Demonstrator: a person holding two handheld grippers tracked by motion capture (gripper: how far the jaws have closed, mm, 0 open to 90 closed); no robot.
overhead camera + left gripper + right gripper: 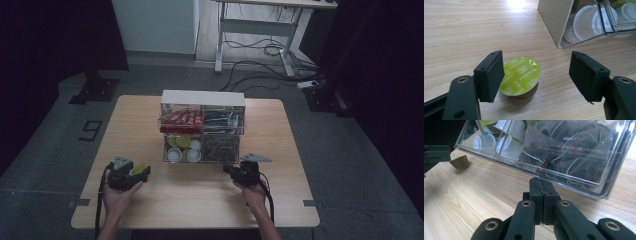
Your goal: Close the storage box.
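Left hand-held gripper [536,75]: jaws wide, straddling yellow-green foil-lidded coffee capsule [520,76] on the wooden worktop [461,30].
Right hand-held gripper [541,195]: jaws closed, empty, at clear plastic drawer [584,183].
Risk: off-centre capsule skids when squeezed.

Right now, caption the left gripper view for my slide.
Open left gripper poised around a green-lidded cappuccino capsule on the wooden table.

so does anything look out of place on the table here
One thing: a green-lidded coffee capsule sits alone on the bare wood table, between the open left gripper jaws, while other capsules lie in the clear drawer. That lower drawer is pulled out; the right gripper, shut, sits at its front edge.
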